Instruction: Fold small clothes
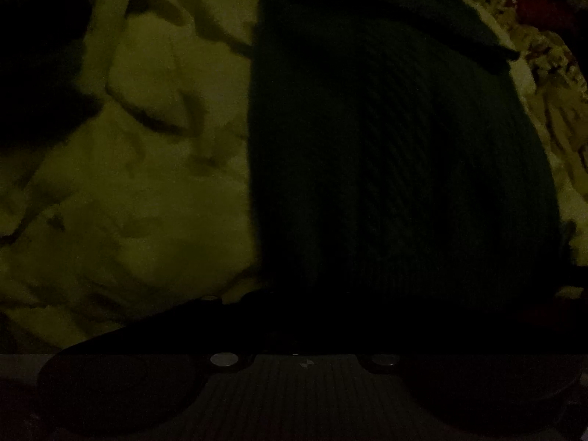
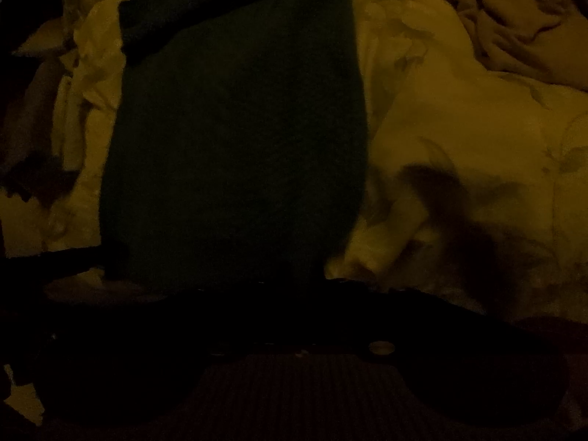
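1. Dark green ribbed knit garment (image 1: 397, 154) spread on a rumpled pale bed cover (image 1: 128, 183), near hem at the near edge of the bed.
2. Left tool (image 1: 294, 316) and right tool (image 2: 279, 294) both over that hem; too dark to see either clearly. Right closed nearly tight, apparently on cloth; left grip impossible to tell.
3. Likely step: taking the hem.
4. Next: lift both corners evenly, carry toward the far end.

Very dim, yellow-green cast, heavy noise, deep shadows, fisheye bending.
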`<state>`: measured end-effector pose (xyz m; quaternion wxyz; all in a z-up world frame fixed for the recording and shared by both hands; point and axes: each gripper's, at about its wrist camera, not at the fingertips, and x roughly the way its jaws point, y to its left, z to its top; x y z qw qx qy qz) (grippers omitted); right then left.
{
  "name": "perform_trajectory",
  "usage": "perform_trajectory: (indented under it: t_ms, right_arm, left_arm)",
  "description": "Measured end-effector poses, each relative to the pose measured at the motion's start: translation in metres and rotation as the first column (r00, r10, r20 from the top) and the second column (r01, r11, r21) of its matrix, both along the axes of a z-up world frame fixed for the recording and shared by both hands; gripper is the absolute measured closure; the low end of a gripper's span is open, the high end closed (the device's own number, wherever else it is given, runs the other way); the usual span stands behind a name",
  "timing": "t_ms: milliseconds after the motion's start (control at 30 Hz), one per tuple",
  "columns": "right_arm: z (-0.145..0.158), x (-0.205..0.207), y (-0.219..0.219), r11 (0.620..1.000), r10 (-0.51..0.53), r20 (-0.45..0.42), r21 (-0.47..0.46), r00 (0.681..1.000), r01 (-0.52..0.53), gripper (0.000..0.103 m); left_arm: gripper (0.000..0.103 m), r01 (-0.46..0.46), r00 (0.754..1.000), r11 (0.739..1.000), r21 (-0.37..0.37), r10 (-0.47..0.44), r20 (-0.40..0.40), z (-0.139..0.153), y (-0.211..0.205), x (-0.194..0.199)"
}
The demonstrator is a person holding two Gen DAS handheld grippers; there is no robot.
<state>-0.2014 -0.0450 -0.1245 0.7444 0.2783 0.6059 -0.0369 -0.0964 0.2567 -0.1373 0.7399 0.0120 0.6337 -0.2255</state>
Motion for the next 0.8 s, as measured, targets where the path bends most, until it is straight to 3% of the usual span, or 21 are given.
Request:
perform_trajectory:
  t_ms: [133, 333, 467, 700, 800]
  right_arm:
    - [0.016, 0.001, -0.010, 0.995, -0.062, 0.041, 0.081, 0.997, 0.058, 0.093]
    - [0.049, 0.034, -0.021, 0.991, -0.090, 0.182, 0.114, 0.979, 0.069, 0.093]
    - [0.061, 0.061, -0.044, 0.984, -0.152, 0.265, 0.132, 0.952, 0.121, 0.093]
    - [0.067, 0.115, -0.097, 0.970, -0.237, 0.363, 0.143, 0.901, 0.198, 0.093]
    - [0.069, 0.139, -0.108, 0.971, -0.238, 0.409, 0.112, 0.881, 0.210, 0.093]
  left_arm:
    - [0.030, -0.002, 1.000, 1.000, -0.030, 0.003, 0.027, 0.021, 0.000, 0.009]
    - [0.030, -0.033, 0.991, 0.996, -0.081, 0.043, 0.127, 0.049, -0.012, 0.047]
    - [0.031, -0.115, 0.967, 0.984, -0.135, 0.142, 0.211, 0.066, -0.027, 0.087]
    - [0.031, -0.099, 0.923, 0.981, -0.164, 0.152, 0.354, 0.087, -0.064, 0.156]
    - [0.031, -0.094, 0.913, 0.980, -0.173, 0.154, 0.378, 0.090, -0.078, 0.184]
